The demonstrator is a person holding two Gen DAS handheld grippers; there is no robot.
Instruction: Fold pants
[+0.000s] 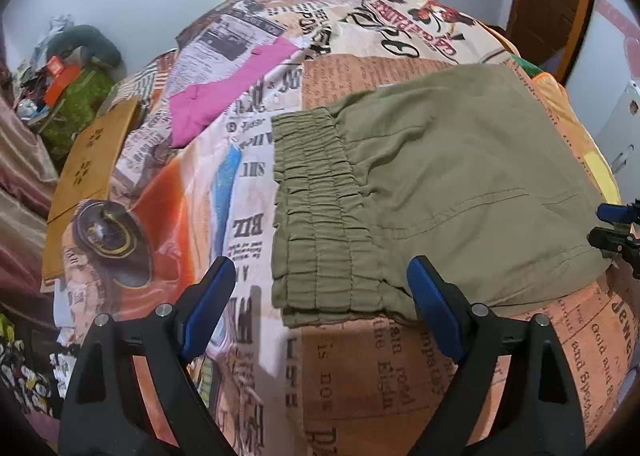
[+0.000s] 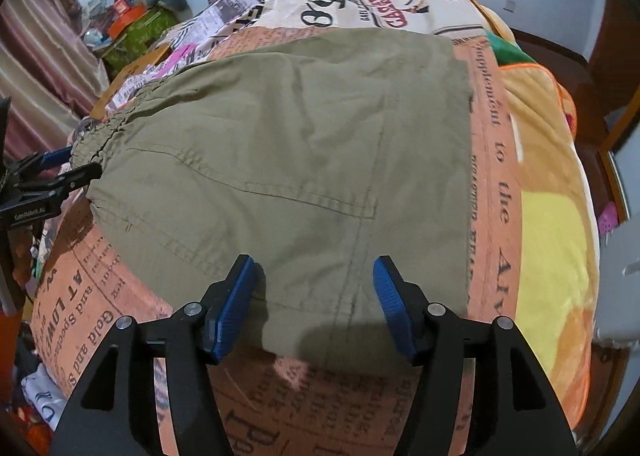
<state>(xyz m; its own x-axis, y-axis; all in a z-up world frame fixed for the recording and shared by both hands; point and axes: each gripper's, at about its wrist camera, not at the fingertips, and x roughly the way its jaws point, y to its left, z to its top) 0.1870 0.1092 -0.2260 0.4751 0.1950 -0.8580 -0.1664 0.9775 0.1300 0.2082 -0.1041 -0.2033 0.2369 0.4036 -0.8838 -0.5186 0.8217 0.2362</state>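
Left wrist view: olive-green folded cotton pants (image 1: 440, 184) lie flat on the newspaper-print bed cover (image 1: 360, 368), gathered elastic waistband (image 1: 316, 216) facing left.
Left gripper (image 1: 320, 292): jaws spread wide above the waistband's near corner, gripping nothing.
Room by the pants: bare cover along the near edge and left of the waistband.
Seen only here: pink cloth (image 1: 228, 92) beyond the waistband; tan wooden panel (image 1: 88, 172) farther left.
Right wrist view: the pants (image 2: 300, 160) fill the middle, right edge straight.
Right gripper (image 2: 312, 292): jaws parted over the pants' near hem, clear of the cloth.
Seen only here: yellow-and-orange plush blanket (image 2: 548, 240) right of the pants.
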